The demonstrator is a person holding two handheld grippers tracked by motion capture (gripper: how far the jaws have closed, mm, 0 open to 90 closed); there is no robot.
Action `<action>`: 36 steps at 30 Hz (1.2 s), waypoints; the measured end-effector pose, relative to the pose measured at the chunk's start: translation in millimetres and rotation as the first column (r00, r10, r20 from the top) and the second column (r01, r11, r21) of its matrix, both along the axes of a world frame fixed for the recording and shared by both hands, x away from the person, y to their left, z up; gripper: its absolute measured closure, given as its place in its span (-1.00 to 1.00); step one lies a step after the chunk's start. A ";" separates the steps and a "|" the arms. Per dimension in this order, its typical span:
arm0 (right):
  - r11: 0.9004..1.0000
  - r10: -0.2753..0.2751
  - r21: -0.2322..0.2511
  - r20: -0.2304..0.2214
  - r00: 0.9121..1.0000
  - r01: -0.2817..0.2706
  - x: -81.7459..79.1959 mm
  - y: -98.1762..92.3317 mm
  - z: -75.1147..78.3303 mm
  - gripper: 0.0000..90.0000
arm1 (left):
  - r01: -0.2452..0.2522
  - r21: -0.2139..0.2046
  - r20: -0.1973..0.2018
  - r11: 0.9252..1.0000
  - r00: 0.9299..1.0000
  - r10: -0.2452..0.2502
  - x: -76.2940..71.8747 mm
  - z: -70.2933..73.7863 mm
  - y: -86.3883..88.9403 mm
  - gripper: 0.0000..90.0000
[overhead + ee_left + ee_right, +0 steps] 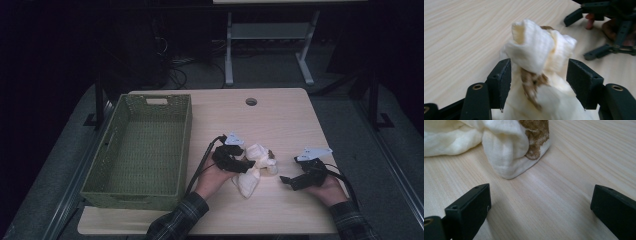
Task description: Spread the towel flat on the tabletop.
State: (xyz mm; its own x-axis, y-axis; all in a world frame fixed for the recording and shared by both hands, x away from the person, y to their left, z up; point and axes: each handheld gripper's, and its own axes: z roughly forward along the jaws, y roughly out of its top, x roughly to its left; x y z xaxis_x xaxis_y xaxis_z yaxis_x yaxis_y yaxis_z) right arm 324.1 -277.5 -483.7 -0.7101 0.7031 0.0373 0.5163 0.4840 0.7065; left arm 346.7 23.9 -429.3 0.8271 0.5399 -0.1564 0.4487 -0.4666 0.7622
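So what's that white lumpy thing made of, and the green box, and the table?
The white bundle looks like soft cotton cloth: it shows fine ribbing, folds and a brown fuzzy patch. The green basket seems to be woven, perhaps wicker or plastic; its walls show a weave. The table looks like pale matte wood or laminate, with grain lines.

Plaid sleeves and black two-jaw grippers were seen.
Brass-coloured screws were set in the left gripper (539, 75); grey three-cornered plates and black cables were carried by it and the right gripper (286, 181).
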 end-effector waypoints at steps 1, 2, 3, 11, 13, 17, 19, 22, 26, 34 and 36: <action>1.000 -0.001 0.000 -0.001 1.000 0.001 -0.1 0.0 0.0 -0.94 | -0.004 -0.004 0.001 1.000 1.000 0.004 -3.2 1.6 2.5 -0.21; 1.000 0.002 -0.002 0.001 1.000 -0.002 -0.2 -0.8 0.0 -0.94 | -0.007 -0.007 -0.003 1.000 1.000 0.007 -6.6 3.1 5.1 -0.21; 1.000 0.002 -0.002 0.001 1.000 -0.002 -0.2 -0.8 0.0 -0.94 | -0.008 -0.012 -0.002 1.000 1.000 0.008 -9.3 3.9 7.3 -0.21; 1.000 -0.008 0.027 -0.043 0.999 0.010 0.6 -7.0 8.6 -0.58 | -0.016 -0.010 0.000 1.000 1.000 0.016 -35.7 3.3 19.9 -0.17; 0.999 0.007 0.047 -0.040 0.999 -0.005 -1.2 -7.9 12.2 -0.50 | -0.007 -0.001 -0.005 1.000 1.000 0.007 -41.2 1.6 22.6 -0.14; 0.993 0.045 0.115 -0.043 0.998 -0.040 -5.5 -7.0 21.5 -0.23 | -0.009 0.015 -0.018 1.000 1.000 0.009 -49.0 -4.7 23.6 -0.12; 0.987 0.082 0.141 -0.048 0.995 -0.074 -6.5 -2.3 23.4 -0.03 | -0.007 0.021 -0.034 1.000 0.999 0.008 -51.0 -11.2 18.2 -0.10; 0.986 0.096 0.142 -0.053 0.994 -0.088 -6.1 2.2 22.5 0.04 | 0.006 0.051 -0.029 0.999 1.000 -0.004 -52.4 -15.2 13.2 -0.10; 0.986 0.116 0.125 -0.069 0.991 -0.107 -2.8 12.9 17.2 0.16 | 0.018 0.099 -0.022 0.995 1.000 -0.016 -52.8 -22.8 6.4 -0.03; 0.993 0.108 0.060 -0.074 0.991 -0.104 5.4 27.3 14.1 0.57 | 0.058 0.132 -0.030 0.990 0.998 -0.055 -42.7 -27.6 3.6 0.70; 0.992 0.114 0.055 -0.074 0.991 -0.111 5.3 27.6 14.5 0.73 | 0.069 0.119 -0.037 0.990 0.997 -0.065 -41.0 -25.1 4.6 0.87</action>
State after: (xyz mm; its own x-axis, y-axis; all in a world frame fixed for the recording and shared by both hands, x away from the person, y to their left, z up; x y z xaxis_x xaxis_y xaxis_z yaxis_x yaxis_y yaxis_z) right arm 329.4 -249.9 -469.3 -0.7783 0.6147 0.1283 0.5142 0.5066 0.6921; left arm 305.7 28.5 -454.4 0.8575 0.5001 -0.1211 0.4371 -0.5838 0.6842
